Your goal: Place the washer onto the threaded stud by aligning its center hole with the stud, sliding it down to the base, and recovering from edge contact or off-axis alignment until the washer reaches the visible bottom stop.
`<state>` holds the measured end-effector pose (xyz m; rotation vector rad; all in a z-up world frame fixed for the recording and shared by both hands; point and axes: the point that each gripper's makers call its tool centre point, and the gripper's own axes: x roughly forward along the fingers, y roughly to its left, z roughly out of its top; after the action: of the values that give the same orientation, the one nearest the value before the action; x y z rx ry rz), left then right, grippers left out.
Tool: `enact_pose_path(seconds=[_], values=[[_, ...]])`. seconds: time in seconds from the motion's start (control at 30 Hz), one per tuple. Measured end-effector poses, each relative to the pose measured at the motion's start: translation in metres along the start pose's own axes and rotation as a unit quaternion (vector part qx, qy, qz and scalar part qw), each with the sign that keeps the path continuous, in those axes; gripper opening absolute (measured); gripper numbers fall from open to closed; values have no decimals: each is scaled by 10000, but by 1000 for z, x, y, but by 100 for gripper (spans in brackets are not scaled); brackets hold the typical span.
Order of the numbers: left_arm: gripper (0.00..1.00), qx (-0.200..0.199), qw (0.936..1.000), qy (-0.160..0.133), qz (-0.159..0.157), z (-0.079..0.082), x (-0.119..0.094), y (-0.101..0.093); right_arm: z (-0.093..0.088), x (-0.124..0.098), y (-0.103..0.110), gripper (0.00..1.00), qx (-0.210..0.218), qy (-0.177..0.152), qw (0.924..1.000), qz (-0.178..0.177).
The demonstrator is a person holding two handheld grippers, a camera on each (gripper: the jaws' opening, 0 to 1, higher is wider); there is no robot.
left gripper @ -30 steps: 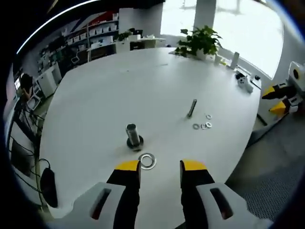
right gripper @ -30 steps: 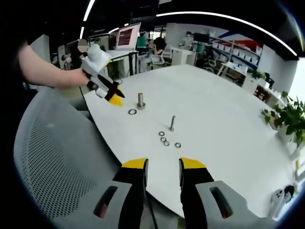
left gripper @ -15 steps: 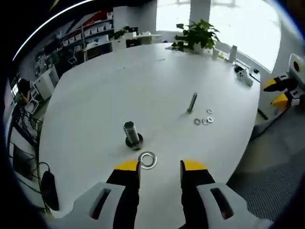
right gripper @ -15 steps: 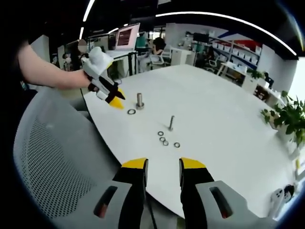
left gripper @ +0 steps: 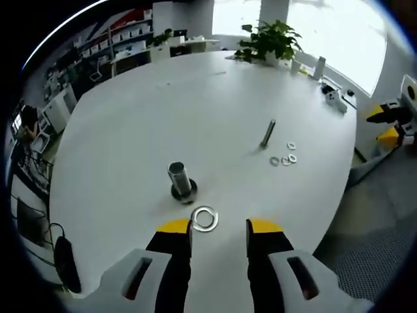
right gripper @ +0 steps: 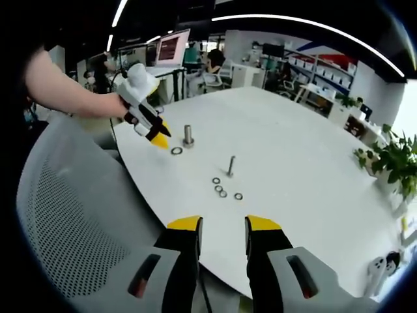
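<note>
A large steel washer [left gripper: 204,218] lies flat on the white table [left gripper: 195,117], just ahead of my open left gripper [left gripper: 218,228]. Beyond it stands a thick threaded stud on a round base [left gripper: 180,181]. In the right gripper view the same washer [right gripper: 176,150] and thick stud [right gripper: 188,136] sit near the table's left edge, with the left gripper [right gripper: 158,135] beside them. My right gripper [right gripper: 223,227] hangs open off the table over a mesh chair, empty.
A thin upright bolt [left gripper: 268,133] with several small washers [left gripper: 285,158] by it stands mid-table. A potted plant [left gripper: 270,40] and small items sit at the far edge. A grey mesh chair [right gripper: 78,228] stands under the right gripper. Desks, shelves and seated people are behind.
The left gripper has edged forward and lowered toward the large washer. The right gripper's view has barely shifted. Nothing on the table has moved.
</note>
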<state>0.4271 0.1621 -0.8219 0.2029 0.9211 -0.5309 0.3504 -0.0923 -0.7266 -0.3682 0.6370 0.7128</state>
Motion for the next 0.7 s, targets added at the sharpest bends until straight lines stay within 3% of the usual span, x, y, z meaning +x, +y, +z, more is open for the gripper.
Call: enact_pose_path(seconds=[0.2,0.5,0.7], values=[[30,34,9988,461,-160,-8,22,3,-1,1,0,28,10,25,10000,-10],[29,161,9974,646,-259,-8,33,7,-2,0,-2,28,-6,38,10000,-87],[27,499,9946,880,-211,-20,35,4,-2,0,-6,28,-6,50,9999,-158]])
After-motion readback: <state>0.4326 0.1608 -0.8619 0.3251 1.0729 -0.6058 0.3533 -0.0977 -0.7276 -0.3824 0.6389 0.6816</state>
